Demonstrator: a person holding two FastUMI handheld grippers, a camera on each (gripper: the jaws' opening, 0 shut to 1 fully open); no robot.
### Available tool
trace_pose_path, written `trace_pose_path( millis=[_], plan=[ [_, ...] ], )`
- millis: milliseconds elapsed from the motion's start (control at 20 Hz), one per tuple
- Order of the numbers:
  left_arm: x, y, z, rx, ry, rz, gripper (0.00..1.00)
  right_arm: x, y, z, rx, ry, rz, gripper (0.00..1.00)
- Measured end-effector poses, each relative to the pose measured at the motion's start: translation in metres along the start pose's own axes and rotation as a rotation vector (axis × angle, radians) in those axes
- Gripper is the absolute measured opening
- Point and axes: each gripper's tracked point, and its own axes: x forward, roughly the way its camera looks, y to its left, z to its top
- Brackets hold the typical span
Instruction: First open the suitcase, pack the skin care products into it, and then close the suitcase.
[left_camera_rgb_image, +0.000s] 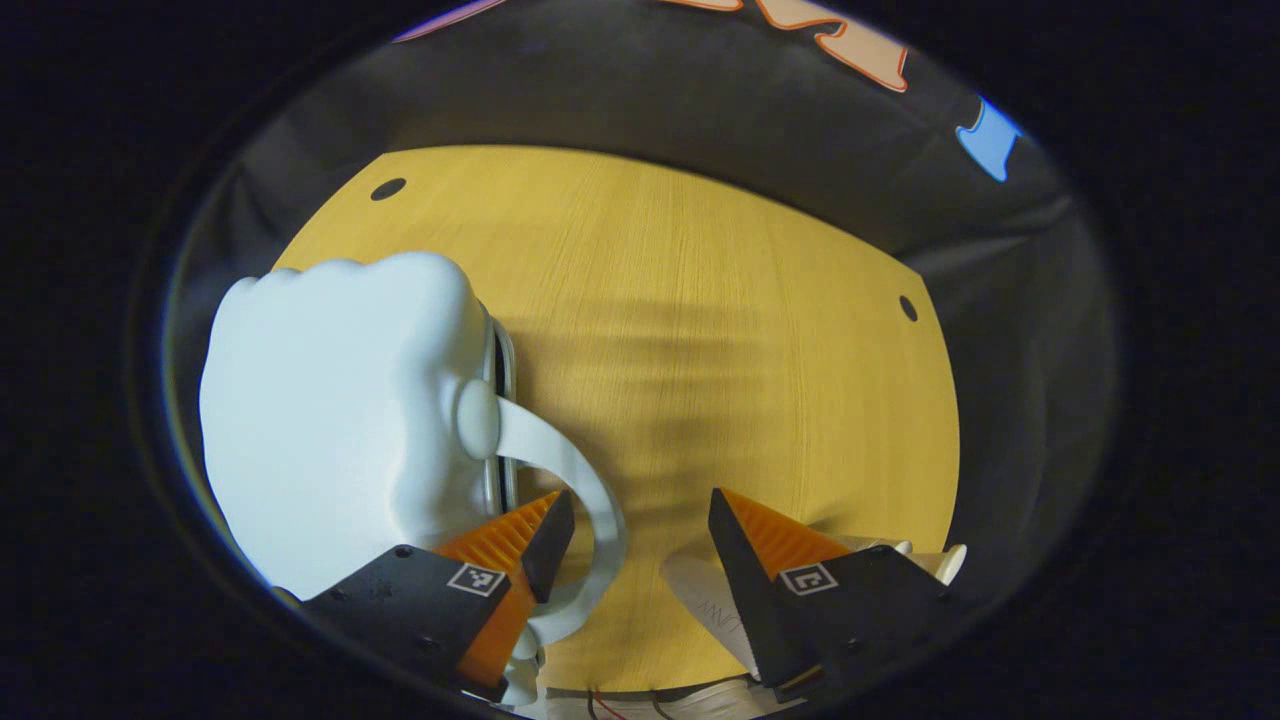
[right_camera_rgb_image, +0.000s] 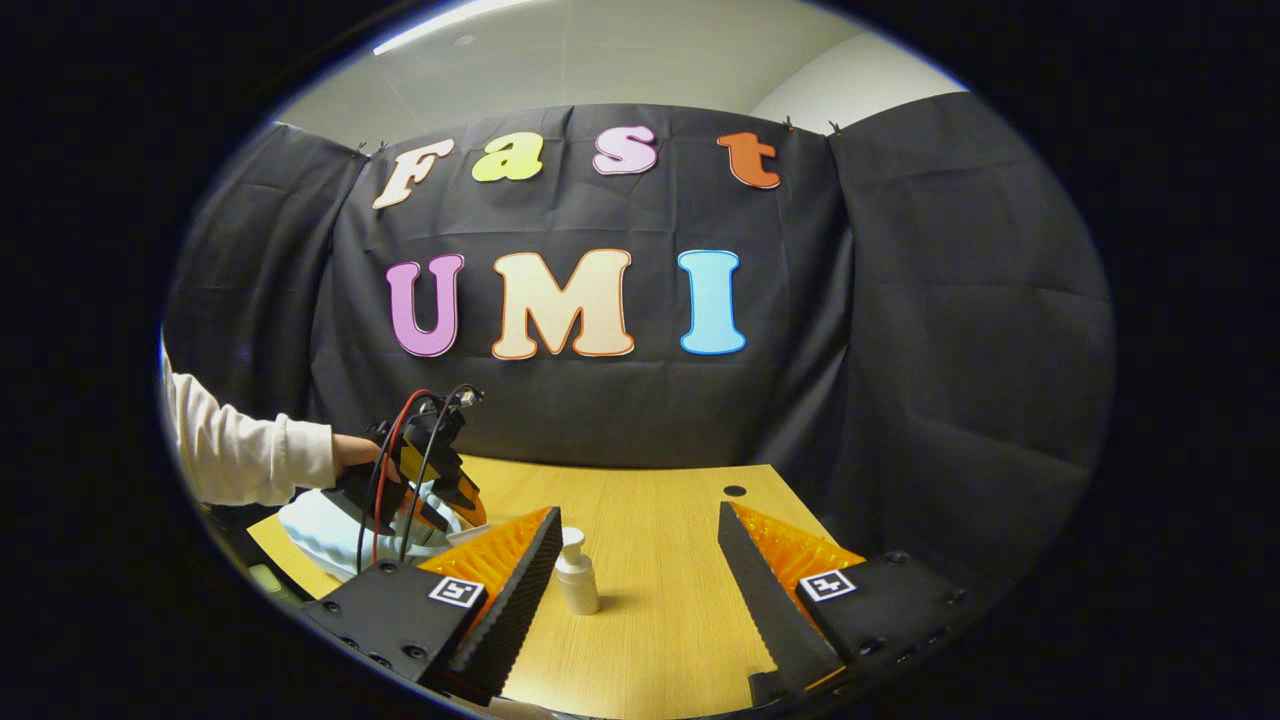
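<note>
Opening the suitcase

The left gripper (left_camera_rgb_image: 632, 535), jaws spread, straddled the pale blue moulded suitcase's (left_camera_rgb_image: 330, 420) looped handle (left_camera_rgb_image: 590, 500); clamping squarely would lift best. The right gripper (right_camera_rgb_image: 635, 560) hung released.

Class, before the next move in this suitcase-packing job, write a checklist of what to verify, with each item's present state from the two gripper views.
1. Suitcase lid shut, not yet opened: ok.
2. Left gripper open, over the suitcase handle: ok.
3. Handle gripped: not ok, fingers apart.
4. Right gripper open, holding nothing: ok.
5. Pump bottle upright on table: ok.
6. Latch state: cannot tell.
</note>
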Motion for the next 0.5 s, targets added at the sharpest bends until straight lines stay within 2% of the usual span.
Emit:
trace_pose_path(
  millis=[200,350,400,450,500],
  plan=[
    [0.013,0.004,-0.004,0.055,0.064,0.068,0.77,-0.001,-0.009,0.0,-0.002,0.001,-0.001,0.98],
    [0.019,0.006,-0.01,0.08,0.108,0.08,0.72,-0.002,-0.017,-0.002,0.0,0.004,-0.011,0.98],
    [0.021,0.009,-0.01,0.074,0.114,0.086,0.65,-0.003,-0.02,-0.002,0.0,0.004,-0.016,0.98],
    [0.023,0.013,-0.011,0.069,0.12,0.095,0.63,-0.003,-0.024,-0.001,0.001,0.004,-0.022,0.98],
    [0.025,0.015,-0.012,0.06,0.126,0.1,0.51,-0.004,-0.027,-0.003,0.004,0.006,-0.028,0.98]
  ],
)
